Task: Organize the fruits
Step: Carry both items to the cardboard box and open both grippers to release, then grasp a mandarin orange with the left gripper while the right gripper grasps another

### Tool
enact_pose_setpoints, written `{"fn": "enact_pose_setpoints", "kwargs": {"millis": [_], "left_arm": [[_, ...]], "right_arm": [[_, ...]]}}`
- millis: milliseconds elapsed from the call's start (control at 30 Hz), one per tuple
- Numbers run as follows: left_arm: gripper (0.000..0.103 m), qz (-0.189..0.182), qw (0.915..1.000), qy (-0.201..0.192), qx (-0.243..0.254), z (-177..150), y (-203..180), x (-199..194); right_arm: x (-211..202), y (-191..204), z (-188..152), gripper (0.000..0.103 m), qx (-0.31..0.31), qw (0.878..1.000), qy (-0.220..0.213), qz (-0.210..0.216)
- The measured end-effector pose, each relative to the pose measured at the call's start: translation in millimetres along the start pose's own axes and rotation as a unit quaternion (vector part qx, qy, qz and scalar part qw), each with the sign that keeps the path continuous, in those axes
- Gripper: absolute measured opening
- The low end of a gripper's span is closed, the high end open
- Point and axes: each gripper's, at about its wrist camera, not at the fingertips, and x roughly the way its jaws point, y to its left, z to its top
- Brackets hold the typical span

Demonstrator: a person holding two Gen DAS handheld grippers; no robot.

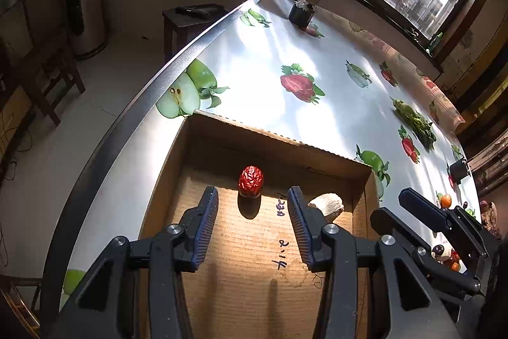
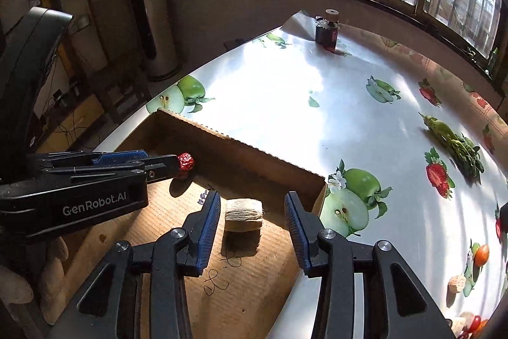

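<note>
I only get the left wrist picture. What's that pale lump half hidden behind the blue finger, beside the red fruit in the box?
Observer: The right wrist view shows it whole: a blocky, fibrous beige chunk lying on the floor of the cardboard box.
Operator: Is the other claw holding it?
Observer: No. The right gripper is open, with a finger on each side of the chunk and a gap on both sides.
Operator: Is anything written on my own claw?
Observer: Yes. The side of the left gripper reads GenRobot.AI in white letters.
</note>
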Motion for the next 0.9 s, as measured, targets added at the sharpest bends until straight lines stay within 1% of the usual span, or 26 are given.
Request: {"fn": "enact_pose_setpoints", "kwargs": {"millis": [33, 67, 133, 200, 233, 300, 367, 400, 433, 467, 500, 600, 667, 700, 767, 833, 900], "left_arm": [[0.051, -0.006, 0.9999, -0.008, 0.0, -5.2, -4.6, -6.9], [0.053, -0.013, 0.9998, -0.017, 0.002, -11.6, -10.5, -12.7], [0.057, -0.015, 0.9993, -0.031, 0.01, -26.0, -25.2, -17.7], [0.058, -0.016, 0.9987, -0.037, 0.031, -39.0, -42.6, -13.7], [0.058, -0.011, 0.9985, -0.033, 0.042, -43.8, -50.1, -8.8], [0.058, 0.011, 0.9977, -0.028, 0.061, -52.7, -60.3, 3.2], [0.058, 0.035, 0.9969, -0.018, 0.069, -60.2, -61.5, 13.3], [0.058, 0.038, 0.9971, -0.005, 0.066, -63.2, -59.2, 17.9], [0.058, 0.034, 0.9976, 0.006, 0.059, -66.5, -55.6, 20.3], [0.058, 0.034, 0.9979, 0.012, 0.054, -70.1, -51.8, 21.0], [0.058, 0.038, 0.9979, 0.014, 0.051, -73.3, -49.2, 20.7], [0.058, 0.036, 0.9981, 0.02, 0.045, -80.3, -44.4, 17.1], [0.058, 0.03, 0.9986, 0.012, 0.043, -80.0, -43.5, 11.9], [0.058, 0.024, 0.9989, 0.006, 0.04, -77.8, -44.1, 6.8], [0.058, 0.018, 0.9992, -0.02, 0.03, -73.1, -47.2, -13.1], [0.058, 0.01, 0.9984, -0.046, 0.032, -69.3, -57.9, -35.4], [0.06, 0.0, 0.9972, -0.058, 0.046, -70.4, -77.4, -53.1]], "right_arm": [[-11.4, -7.5, -2.1, 0.048, 0.01, 1.0, -0.007, 0.002], [-22.5, -15.4, -5.5, 0.049, 0.02, 1.0, -0.014, 0.004], [-44.5, -33.1, -15.6, 0.05, 0.043, 0.999, -0.027, 0.006], [-64.0, -48.7, -28.7, 0.051, 0.063, 0.997, -0.036, 0.008], [-73.5, -56.0, -36.2, 0.051, 0.072, 0.997, -0.041, 0.007], [-91.9, -71.0, -52.6, 0.051, 0.086, 0.995, -0.049, 0.001], [-109.2, -85.3, -70.2, 0.051, 0.1, 0.993, -0.055, -0.009], [-118.6, -93.2, -79.6, 0.051, 0.108, 0.992, -0.059, -0.015], [-128.3, -100.4, -88.3, 0.051, 0.116, 0.991, -0.063, -0.021], [-137.8, -109.7, -96.8, 0.051, 0.124, 0.99, -0.067, -0.028], [-146.6, -118.5, -104.7, 0.051, 0.131, 0.988, -0.072, -0.035], [-174.5, -150.6, -129.9, 0.051, 0.16, 0.982, -0.083, -0.057], [-188.1, -170.7, -144.9, 0.052, 0.176, 0.978, -0.086, -0.072], [-194.6, -181.4, -152.8, 0.055, 0.184, 0.976, -0.088, -0.082], [-203.5, -202.6, -166.2, 0.055, 0.203, 0.97, -0.089, -0.096], [-209.6, -221.1, -179.5, 0.055, 0.225, 0.965, -0.088, -0.099], [-211.7, -237.4, -192.5, 0.055, 0.243, 0.96, -0.086, -0.105]]}}
